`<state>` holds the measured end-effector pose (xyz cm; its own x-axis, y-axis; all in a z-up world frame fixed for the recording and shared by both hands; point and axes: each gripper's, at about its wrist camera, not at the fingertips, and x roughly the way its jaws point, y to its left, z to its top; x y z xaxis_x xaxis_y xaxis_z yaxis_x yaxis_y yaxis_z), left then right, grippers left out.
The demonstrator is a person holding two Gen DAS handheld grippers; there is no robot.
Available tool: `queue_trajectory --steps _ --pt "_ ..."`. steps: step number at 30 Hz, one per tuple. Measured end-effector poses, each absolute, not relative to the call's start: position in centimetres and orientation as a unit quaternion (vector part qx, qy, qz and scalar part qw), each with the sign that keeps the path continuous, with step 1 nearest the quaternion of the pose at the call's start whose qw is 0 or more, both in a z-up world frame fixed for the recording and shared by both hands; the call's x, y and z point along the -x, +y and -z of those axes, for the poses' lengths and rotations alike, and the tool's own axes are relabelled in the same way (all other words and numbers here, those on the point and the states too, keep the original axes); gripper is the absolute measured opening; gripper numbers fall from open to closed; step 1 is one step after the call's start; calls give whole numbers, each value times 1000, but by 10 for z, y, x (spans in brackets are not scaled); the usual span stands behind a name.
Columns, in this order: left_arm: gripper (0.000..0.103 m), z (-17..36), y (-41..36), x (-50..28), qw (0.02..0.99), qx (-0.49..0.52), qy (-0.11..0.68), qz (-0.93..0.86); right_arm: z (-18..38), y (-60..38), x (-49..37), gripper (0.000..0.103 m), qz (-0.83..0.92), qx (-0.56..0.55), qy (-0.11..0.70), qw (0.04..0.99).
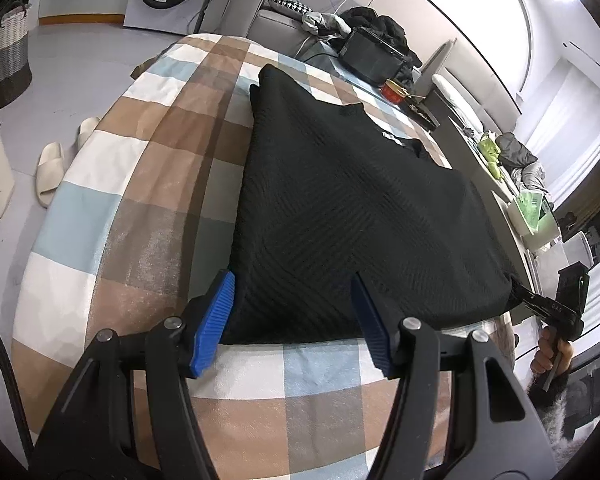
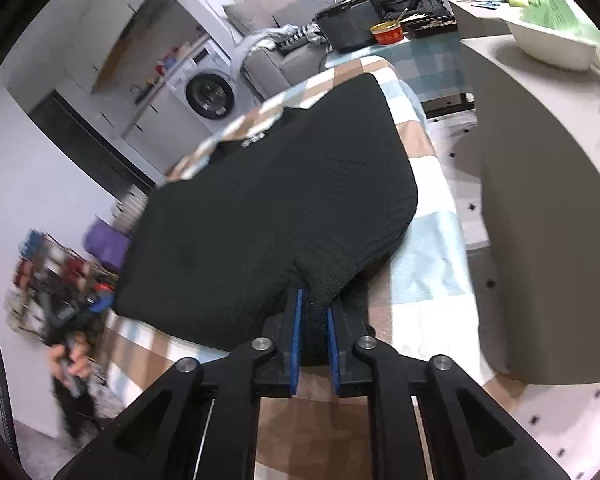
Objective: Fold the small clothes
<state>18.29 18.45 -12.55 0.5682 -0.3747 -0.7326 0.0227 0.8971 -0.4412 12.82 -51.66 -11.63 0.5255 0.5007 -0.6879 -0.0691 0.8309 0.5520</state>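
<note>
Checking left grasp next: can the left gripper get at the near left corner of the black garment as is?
Probably yes. The left gripper stands open straddling the black garment's near corner on the checked cloth; nothing blocks it.

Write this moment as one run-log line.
left gripper: open at hem | right gripper: shut on black knitted garment | surface: checked cloth

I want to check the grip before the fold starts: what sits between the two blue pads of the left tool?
In the left wrist view, the near corner of the black garment lies between the left tool's open pads, which do not press it yet.
</note>
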Motion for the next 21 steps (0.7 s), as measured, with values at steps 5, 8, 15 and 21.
queue_trajectory --steps 5,8,15,21 --pt "9 131 182 -187 866 191 447 117 124 -511 -133 13 -172 -235 464 837" --pt "0 129 186 -187 872 196 435 112 120 -506 -135 7 -157 -209 466 845" --pt "0 124 201 -193 882 191 426 64 118 -504 -145 6 -108 -178 479 853" --pt "5 133 200 -193 864 206 450 90 122 -509 -145 20 -122 -206 488 839"
